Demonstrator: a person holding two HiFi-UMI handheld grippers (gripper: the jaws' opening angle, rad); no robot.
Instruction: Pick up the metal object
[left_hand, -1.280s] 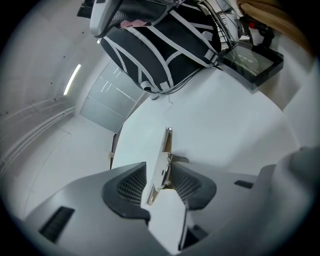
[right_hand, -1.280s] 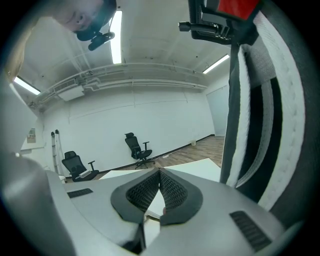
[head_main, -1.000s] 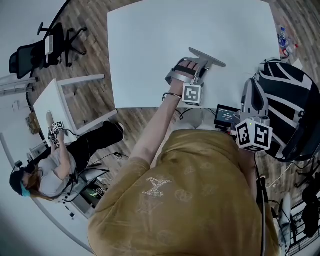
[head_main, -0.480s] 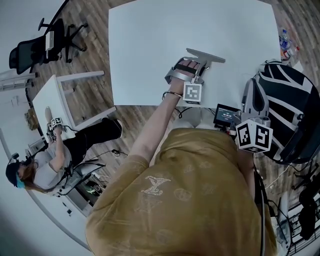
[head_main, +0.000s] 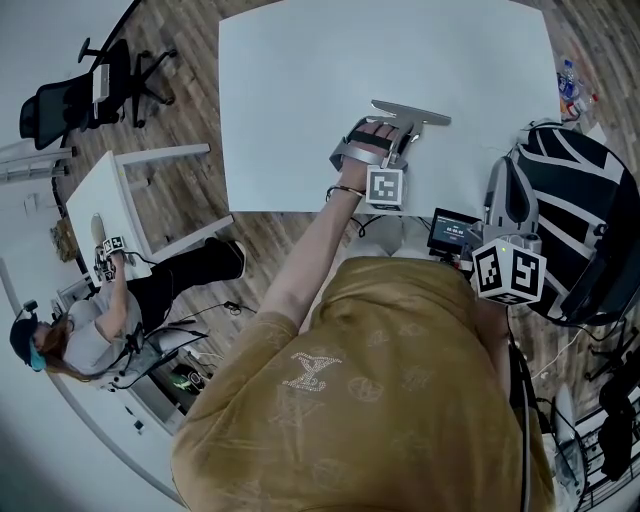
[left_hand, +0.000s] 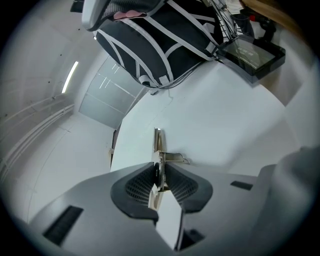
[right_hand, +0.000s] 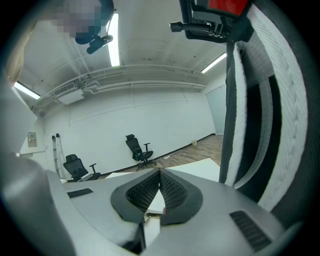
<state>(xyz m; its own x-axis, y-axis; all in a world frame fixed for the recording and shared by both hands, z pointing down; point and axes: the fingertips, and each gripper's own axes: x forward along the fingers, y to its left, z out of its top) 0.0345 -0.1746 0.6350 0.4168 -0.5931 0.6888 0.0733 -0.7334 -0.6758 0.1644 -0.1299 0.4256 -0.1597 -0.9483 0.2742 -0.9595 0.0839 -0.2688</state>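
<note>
The metal object (head_main: 410, 113), a flat grey bar with a short stem, lies near the front edge of the white table (head_main: 330, 80). My left gripper (head_main: 398, 138) reaches onto it from the near side. In the left gripper view the jaws are closing, and the ribbed pads (left_hand: 142, 182) pinch the thin metal object (left_hand: 158, 145) edge-on between them. My right gripper (head_main: 497, 178) hangs off the table's right front corner beside a black striped backpack (head_main: 575, 210). Its pads (right_hand: 172, 187) meet at the tip with nothing held.
A small screen device (head_main: 452, 230) sits just below the table's front edge. The backpack stands right of the table. At the left are a small white table (head_main: 100, 195), a seated person (head_main: 90, 340) and an office chair (head_main: 80, 95) on wooden floor.
The metal object has turned slightly flatter and shifted a little left with the left gripper at it. The right gripper stays where it was.
</note>
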